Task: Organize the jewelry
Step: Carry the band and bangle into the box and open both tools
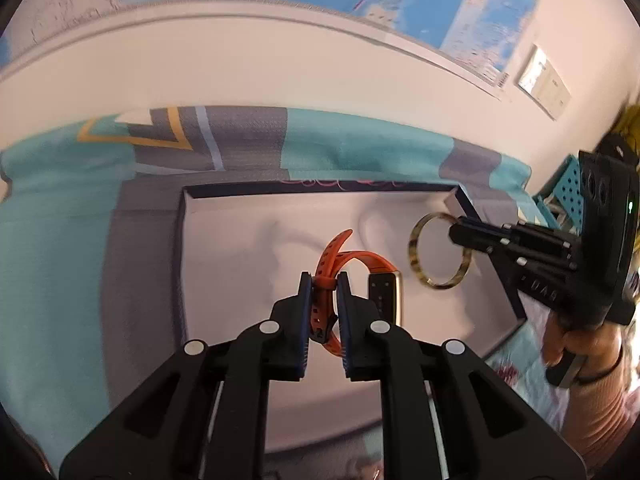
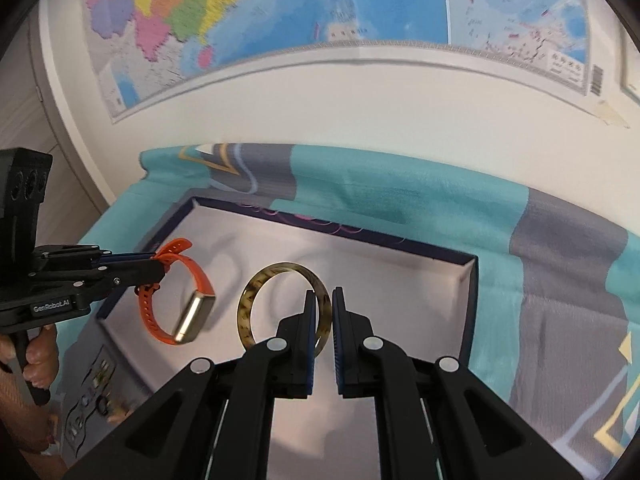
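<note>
My left gripper [image 1: 325, 280] is shut on the orange strap of a fitness band watch [image 1: 362, 258] with a gold case, held above the open box [image 1: 192, 240]. It also shows in the right wrist view, where the left gripper [image 2: 160, 262] holds the watch [image 2: 192, 300] at the box's left side. My right gripper [image 2: 324, 300] is shut on a tortoiseshell bangle [image 2: 256, 292], held upright above the box's pale inside [image 2: 400, 300]. In the left wrist view the right gripper [image 1: 456, 230] holds the bangle [image 1: 416, 256] near the box's right corner.
The dark-rimmed box lies on a teal and grey patterned cloth [image 2: 480, 216]. A white wall with a map [image 2: 280, 8] stands behind. A teal perforated basket [image 1: 568, 188] shows at the far right in the left wrist view.
</note>
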A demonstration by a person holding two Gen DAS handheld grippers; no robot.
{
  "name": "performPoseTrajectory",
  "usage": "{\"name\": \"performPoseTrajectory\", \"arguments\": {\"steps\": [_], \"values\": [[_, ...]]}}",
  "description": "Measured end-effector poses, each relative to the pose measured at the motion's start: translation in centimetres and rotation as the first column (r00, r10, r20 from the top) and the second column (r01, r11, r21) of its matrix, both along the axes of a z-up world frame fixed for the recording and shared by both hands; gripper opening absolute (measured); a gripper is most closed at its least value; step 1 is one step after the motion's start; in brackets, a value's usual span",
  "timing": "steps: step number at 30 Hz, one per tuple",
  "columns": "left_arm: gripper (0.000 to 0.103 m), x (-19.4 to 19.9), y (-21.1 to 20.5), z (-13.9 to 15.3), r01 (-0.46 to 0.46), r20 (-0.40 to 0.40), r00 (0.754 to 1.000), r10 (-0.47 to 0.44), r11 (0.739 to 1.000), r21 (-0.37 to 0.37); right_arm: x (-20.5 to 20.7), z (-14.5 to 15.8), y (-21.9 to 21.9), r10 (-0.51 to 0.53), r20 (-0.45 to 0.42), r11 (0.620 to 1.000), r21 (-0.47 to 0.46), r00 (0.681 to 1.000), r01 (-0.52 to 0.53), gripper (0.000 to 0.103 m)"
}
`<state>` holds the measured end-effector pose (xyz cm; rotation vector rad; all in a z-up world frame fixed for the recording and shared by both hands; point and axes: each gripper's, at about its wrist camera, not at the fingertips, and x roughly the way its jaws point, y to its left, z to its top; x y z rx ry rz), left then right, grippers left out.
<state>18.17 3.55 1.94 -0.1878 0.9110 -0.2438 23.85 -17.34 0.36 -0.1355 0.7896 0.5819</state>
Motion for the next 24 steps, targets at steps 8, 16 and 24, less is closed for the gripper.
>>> {"name": "performPoseTrajectory", "arguments": {"steps": [8,16,24], "values": [[0.013,4.5,-0.4,-1.3,-0.034,-0.057,0.998,0.034,0.999,-0.012,3.4,-0.9,1.6,-0.02,-0.045,0.998,-0.061,0.999,0.017,0.007],[0.012,6.9,-0.5,-2.7,-0.09,-0.108,0.99,0.088,0.996,-0.012,4.9,-1.1,2.2,-0.043,-0.05,0.995,-0.089,0.998,0.038,0.004],[0.012,8.2,-0.1,-3.5,-0.161,-0.158,0.976,0.152,0.986,-0.042,2.8,-0.4,2.1,0.023,-0.051,0.999,-0.047,0.998,-0.026,0.007]]}}
